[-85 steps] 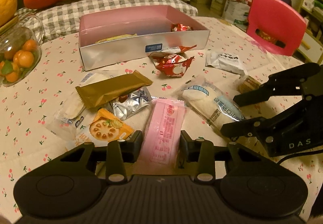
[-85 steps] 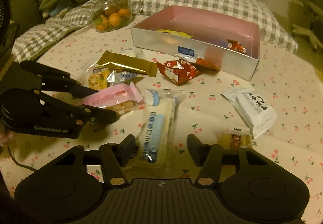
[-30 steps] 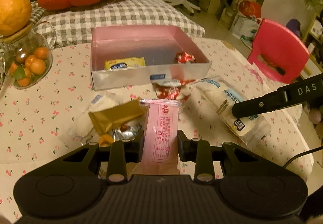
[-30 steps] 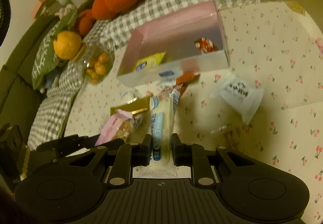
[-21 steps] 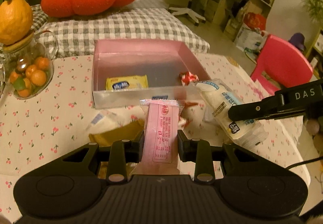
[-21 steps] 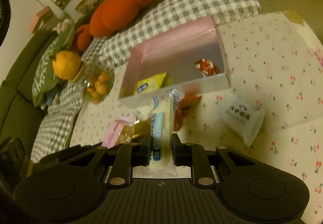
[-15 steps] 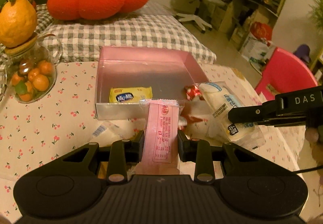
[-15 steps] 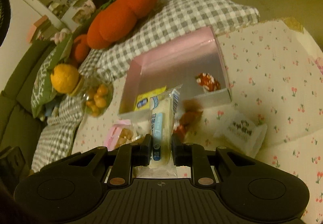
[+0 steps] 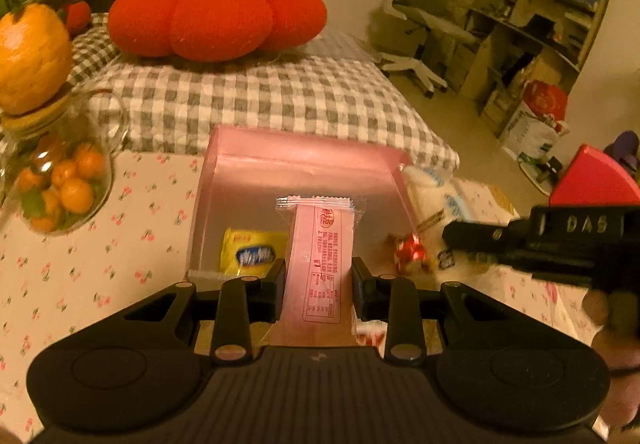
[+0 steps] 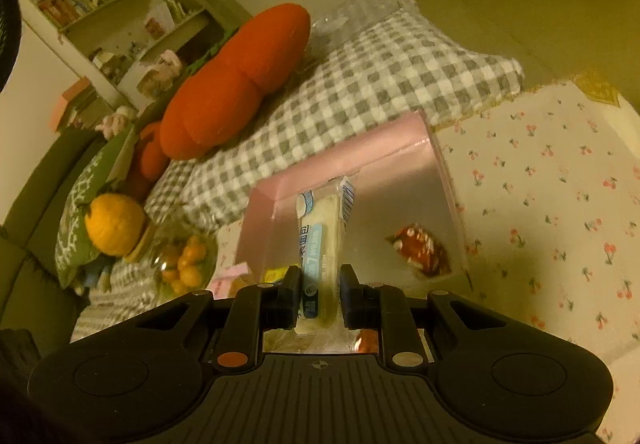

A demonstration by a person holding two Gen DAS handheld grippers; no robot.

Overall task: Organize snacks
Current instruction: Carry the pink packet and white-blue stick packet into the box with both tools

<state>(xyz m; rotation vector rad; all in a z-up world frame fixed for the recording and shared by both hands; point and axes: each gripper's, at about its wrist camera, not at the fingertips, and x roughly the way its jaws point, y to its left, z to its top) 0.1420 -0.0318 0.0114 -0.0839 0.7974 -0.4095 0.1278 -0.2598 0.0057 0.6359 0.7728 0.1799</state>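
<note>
My left gripper [image 9: 318, 282] is shut on a pink snack packet [image 9: 320, 244] and holds it above the near wall of the pink box [image 9: 304, 160]. My right gripper [image 10: 320, 298] is shut on a white and blue snack packet [image 10: 320, 236] and holds it over the same box [image 10: 360, 156]; it also shows at the right of the left wrist view [image 9: 540, 240]. A yellow packet [image 9: 250, 252] and a red candy packet [image 10: 420, 248] lie inside the box.
A glass jar of small oranges [image 9: 60, 180] with a big orange on top stands left of the box. A checked cushion [image 9: 248, 96] and a red pumpkin pillow [image 9: 216, 16] lie behind it. A red chair [image 9: 592, 184] is at the right.
Both grippers closed on their packets, lifted them off the table and carried them forward. They now hang over the pink box, and the loose snacks have dropped out of view.
</note>
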